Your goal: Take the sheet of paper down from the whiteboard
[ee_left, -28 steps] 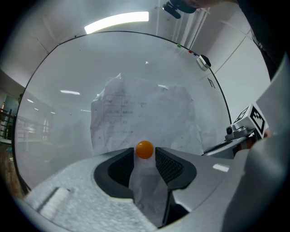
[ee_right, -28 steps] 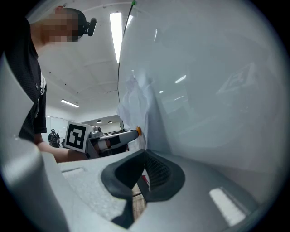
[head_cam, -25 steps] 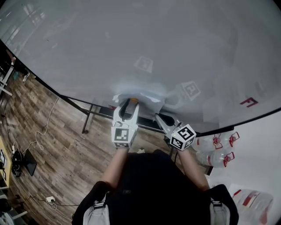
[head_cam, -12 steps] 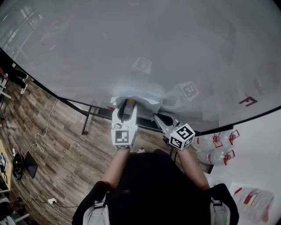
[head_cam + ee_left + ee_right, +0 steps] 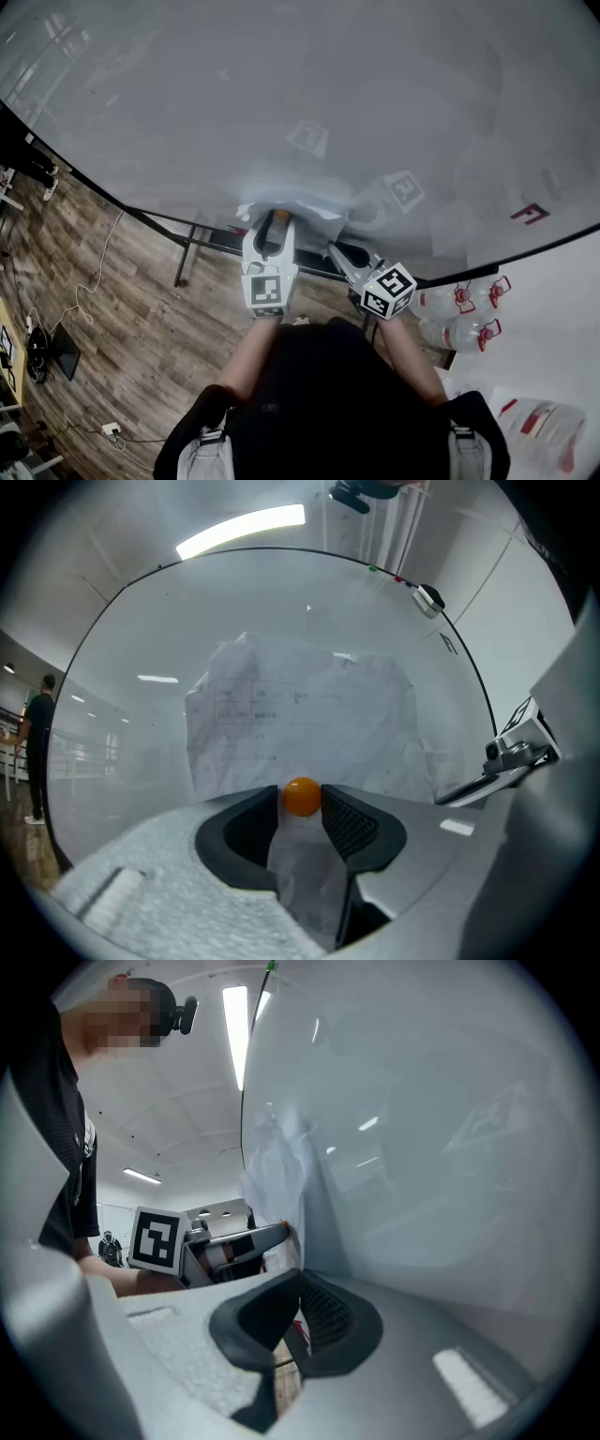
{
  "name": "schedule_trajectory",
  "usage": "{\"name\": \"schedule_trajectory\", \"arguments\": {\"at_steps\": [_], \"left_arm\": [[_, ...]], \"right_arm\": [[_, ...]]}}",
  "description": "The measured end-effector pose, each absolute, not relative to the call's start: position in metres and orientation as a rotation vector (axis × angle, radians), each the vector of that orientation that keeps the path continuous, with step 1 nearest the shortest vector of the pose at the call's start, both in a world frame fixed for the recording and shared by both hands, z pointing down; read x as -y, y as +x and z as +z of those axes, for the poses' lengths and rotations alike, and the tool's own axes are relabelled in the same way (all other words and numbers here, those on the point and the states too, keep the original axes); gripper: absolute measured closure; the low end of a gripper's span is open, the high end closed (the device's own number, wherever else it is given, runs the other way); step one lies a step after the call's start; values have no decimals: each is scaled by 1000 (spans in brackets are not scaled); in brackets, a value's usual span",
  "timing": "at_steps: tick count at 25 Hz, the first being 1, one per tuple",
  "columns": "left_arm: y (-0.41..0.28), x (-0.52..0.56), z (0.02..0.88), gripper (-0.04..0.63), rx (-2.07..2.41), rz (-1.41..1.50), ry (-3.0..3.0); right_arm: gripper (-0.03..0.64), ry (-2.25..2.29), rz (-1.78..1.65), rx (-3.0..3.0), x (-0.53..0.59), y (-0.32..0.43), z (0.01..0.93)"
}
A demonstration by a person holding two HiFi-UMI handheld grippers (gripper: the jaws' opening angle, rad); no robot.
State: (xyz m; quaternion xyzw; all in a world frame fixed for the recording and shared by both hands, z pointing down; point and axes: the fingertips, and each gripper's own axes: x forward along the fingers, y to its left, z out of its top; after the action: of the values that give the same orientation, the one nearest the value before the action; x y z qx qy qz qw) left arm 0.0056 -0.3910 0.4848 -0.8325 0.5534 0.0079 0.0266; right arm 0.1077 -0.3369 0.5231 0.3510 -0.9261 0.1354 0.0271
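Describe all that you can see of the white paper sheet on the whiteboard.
The white, crumpled paper sheet bears faint printed lines and lies upright against the glossy whiteboard. An orange round magnet sits on its lower middle, gripped by the left gripper's fingers; the sheet's bottom strip hangs between them.

An orange ball [image 5: 301,796] is sitting at six o'clock on the white sheet [image 5: 300,724], which is showing faint grey print.
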Motion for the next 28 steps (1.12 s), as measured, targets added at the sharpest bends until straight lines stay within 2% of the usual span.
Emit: {"name": "schedule_trajectory", "arguments": {"at_steps": [4,6,20,28], "left_arm": [[6,392,481,440,-1727,23,-2570],[5,391,480,462,-1739,30,-2570],[9,391,474,462,-1688,71,-2605],[-2,370,492,462,-1715,-14,-2574]], "right_arm": [[612,1081,415,2859,335,105,523],[612,1084,418,2858,335,104,523],[614,1153,485,2882,342,110,522],[614,1144,521,2916,333,103,517]]}}
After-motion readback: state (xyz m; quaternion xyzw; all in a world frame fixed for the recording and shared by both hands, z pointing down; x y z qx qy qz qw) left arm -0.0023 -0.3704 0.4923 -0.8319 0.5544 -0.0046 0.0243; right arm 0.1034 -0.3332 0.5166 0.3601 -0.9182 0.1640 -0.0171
